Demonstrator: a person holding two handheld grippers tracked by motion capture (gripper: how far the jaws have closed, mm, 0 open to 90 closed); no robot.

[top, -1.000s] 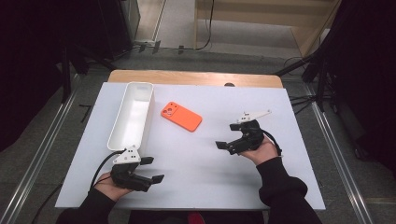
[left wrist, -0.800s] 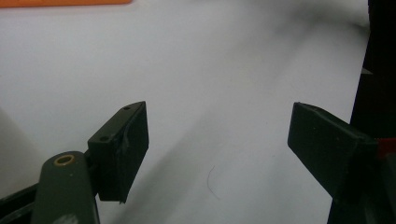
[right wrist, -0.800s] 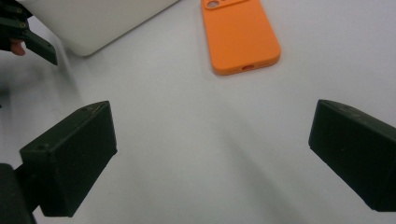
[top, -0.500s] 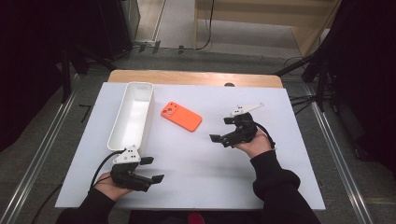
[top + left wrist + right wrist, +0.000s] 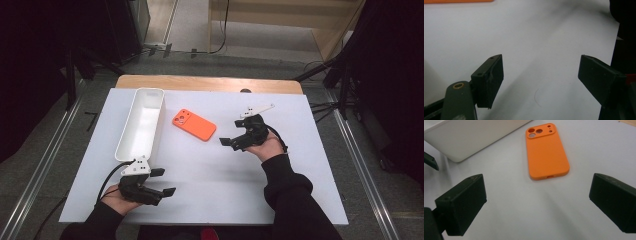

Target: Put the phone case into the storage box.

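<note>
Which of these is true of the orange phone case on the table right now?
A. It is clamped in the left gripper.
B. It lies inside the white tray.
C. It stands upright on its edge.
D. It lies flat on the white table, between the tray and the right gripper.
D: the orange phone case lies flat on the table, apart from the white tray and ahead of the open right gripper.

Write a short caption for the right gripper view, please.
Open right gripper faces an orange phone case lying flat beside a white tray.

White tray (image 5: 141, 122) — on white table (image 5: 210, 185)
</note>
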